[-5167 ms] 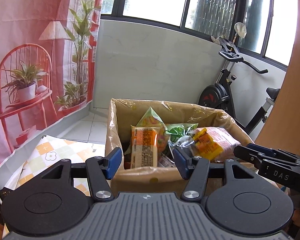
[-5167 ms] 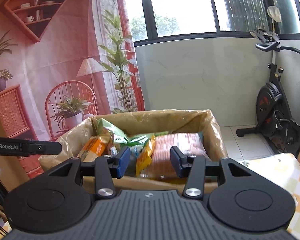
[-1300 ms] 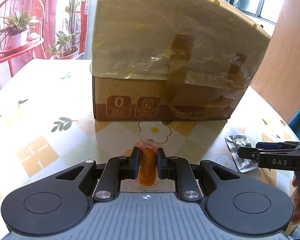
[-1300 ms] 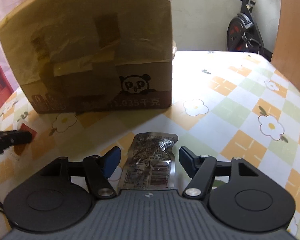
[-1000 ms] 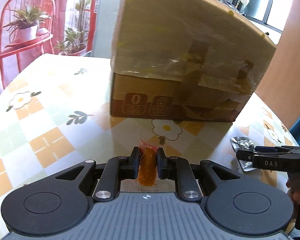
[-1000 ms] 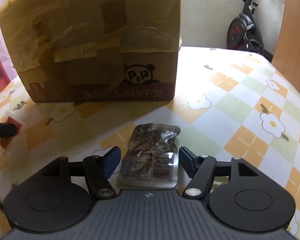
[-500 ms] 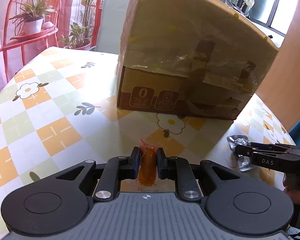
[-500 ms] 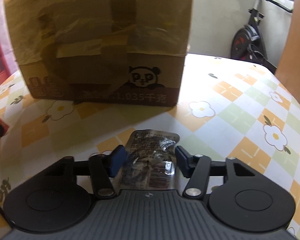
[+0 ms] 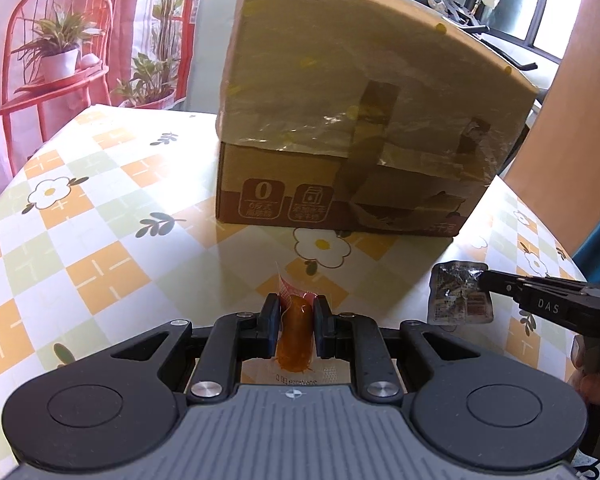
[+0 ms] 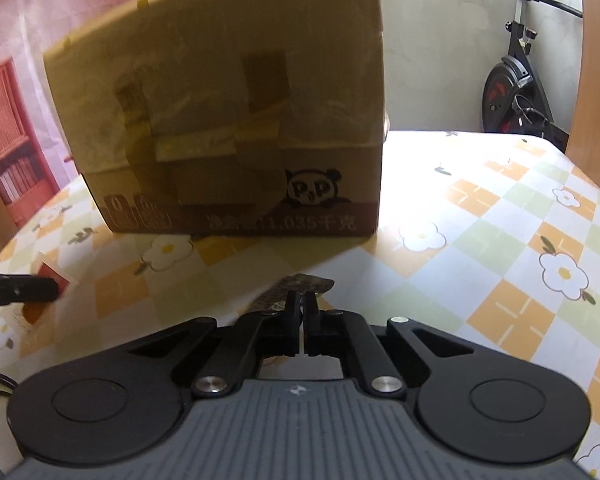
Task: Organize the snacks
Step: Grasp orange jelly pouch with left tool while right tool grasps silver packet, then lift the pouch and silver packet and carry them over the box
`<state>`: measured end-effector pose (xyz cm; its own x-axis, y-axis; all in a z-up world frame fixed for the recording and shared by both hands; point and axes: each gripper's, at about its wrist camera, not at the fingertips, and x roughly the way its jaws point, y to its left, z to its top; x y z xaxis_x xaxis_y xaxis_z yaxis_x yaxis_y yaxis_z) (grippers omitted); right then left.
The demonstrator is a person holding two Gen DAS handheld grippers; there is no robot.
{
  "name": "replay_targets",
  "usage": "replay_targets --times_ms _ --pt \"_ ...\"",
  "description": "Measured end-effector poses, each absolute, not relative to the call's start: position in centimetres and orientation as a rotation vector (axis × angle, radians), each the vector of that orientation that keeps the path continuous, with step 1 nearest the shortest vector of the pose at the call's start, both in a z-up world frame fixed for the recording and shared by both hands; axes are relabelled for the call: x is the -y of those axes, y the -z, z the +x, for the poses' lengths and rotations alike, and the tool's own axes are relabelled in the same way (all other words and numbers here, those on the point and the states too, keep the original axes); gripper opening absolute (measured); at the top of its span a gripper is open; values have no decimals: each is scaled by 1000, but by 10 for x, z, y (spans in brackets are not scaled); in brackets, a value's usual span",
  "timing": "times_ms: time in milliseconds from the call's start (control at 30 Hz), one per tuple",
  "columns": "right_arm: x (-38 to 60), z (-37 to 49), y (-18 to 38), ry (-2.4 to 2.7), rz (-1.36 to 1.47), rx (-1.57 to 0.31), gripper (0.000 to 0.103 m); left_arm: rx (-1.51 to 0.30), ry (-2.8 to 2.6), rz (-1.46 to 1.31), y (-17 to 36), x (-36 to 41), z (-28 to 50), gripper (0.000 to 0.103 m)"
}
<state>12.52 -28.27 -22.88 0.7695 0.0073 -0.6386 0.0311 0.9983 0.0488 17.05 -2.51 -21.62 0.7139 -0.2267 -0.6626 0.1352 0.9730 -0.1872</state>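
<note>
The left tongs (image 9: 296,322) squeezed a soft orange snack (image 9: 296,336) just above the surface (image 9: 100,208). The right tongs (image 10: 302,308) had just pinched shut on the thin silver packet (image 10: 296,286). Both looked light and crinkly, so holding an edge seemed best. The box (image 9: 360,120) stood near.

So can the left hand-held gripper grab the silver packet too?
Probably not right now: the left hand-held gripper is already shut on the orange snack, and the right hand-held gripper already pinches the silver packet.
</note>
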Motion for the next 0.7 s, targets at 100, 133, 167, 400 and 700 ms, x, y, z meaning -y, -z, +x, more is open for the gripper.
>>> replay_targets --times_ms 100,133,167,400,700 --pt "284 124 227 20 67 -682 2 -748 200 -123 215 26 168 19" --pt "285 124 227 30 70 -680 2 -747 199 -123 215 26 168 19" --pt "286 123 227 37 75 -677 2 -746 197 -125 214 25 168 19" --pt "287 120 218 23 84 -635 2 -742 198 -129 214 25 170 19" --pt "281 118 197 -17 105 -584 2 -718 210 -141 206 24 168 19"
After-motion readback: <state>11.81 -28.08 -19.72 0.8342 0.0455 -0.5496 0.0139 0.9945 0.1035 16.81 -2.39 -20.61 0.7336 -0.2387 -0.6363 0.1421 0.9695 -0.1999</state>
